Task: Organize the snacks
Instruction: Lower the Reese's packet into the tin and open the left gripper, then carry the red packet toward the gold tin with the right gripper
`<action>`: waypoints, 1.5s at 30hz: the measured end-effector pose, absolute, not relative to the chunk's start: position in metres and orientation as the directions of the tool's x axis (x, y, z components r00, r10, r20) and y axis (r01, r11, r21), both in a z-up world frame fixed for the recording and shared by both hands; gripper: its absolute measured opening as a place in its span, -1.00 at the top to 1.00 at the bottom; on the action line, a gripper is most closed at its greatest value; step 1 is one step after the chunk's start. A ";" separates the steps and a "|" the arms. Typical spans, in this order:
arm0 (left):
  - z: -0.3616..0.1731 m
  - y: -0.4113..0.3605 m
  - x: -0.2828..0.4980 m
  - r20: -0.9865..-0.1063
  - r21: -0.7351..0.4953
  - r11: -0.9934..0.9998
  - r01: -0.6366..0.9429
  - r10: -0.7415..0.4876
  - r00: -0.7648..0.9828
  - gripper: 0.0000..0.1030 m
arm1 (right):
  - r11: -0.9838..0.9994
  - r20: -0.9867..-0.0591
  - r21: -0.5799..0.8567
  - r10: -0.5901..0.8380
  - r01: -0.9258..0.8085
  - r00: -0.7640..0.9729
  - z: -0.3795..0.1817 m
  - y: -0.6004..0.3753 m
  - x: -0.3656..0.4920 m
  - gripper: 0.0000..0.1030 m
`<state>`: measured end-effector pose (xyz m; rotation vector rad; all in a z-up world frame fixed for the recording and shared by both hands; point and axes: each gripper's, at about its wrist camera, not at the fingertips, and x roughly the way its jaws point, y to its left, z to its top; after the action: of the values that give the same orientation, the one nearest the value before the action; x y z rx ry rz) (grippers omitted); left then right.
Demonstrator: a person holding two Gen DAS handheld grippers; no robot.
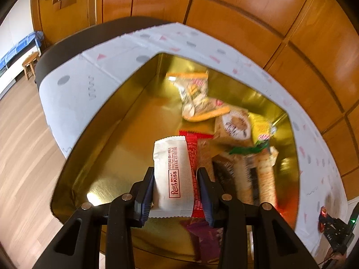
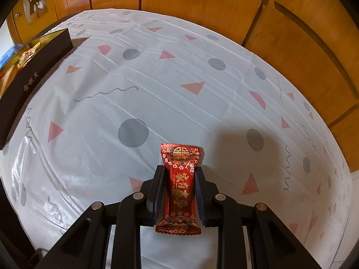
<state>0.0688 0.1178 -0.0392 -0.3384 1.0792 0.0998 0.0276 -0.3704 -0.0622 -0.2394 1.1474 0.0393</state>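
My left gripper is shut on a white and red snack packet and holds it above the gold-lined box. Several snacks lie in the box, among them an orange-edged bag, a round biscuit pack and wafer sticks. My right gripper is shut on a red and gold candy packet just above the tablecloth. The box shows at the far left of the right wrist view, dark outside with gold lettering.
The white cloth with grey dots and red triangles covers a round table. Wooden wall panels stand behind it. A wooden stool and wood floor lie left of the table. A purple packet lies near the box's front edge.
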 end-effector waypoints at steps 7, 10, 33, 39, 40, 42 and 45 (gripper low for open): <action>-0.047 0.108 0.068 -0.887 -0.220 0.949 -0.228 -0.097 0.452 0.25 | 0.974 -0.906 -0.168 -0.091 -0.152 0.414 -0.062 -0.371 0.028 0.49; -0.047 0.105 0.066 -0.894 -0.194 0.957 -0.216 -0.082 0.441 0.22 | 0.974 -0.906 -0.168 -0.092 -0.153 0.413 -0.062 -0.371 0.028 0.49; -0.022 0.085 0.033 -0.816 -0.004 0.985 -0.175 0.098 0.570 0.17 | 0.976 -0.907 -0.163 -0.090 -0.147 0.412 -0.063 -0.371 0.027 0.49; -0.019 0.076 0.029 -0.804 0.014 0.989 -0.145 0.097 0.587 0.17 | 0.981 -0.915 -0.140 -0.075 -0.137 0.397 -0.062 -0.374 0.029 0.47; -0.019 0.075 0.029 -0.801 0.017 0.990 -0.140 0.097 0.590 0.17 | 0.982 -0.916 -0.133 -0.070 -0.133 0.394 -0.061 -0.375 0.030 0.47; -0.017 0.074 0.027 -0.796 0.023 0.991 -0.131 0.097 0.598 0.17 | 0.982 -0.917 -0.132 -0.070 -0.133 0.393 -0.062 -0.375 0.030 0.47; -0.012 0.070 0.023 -0.780 0.040 0.993 -0.115 0.103 0.617 0.17 | 0.980 -0.916 -0.137 -0.071 -0.142 0.394 -0.062 -0.373 0.030 0.53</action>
<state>0.0231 0.0703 -0.0124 -0.0147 0.8975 0.1251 0.0295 -0.3727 -0.0622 -0.2053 1.1675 0.0459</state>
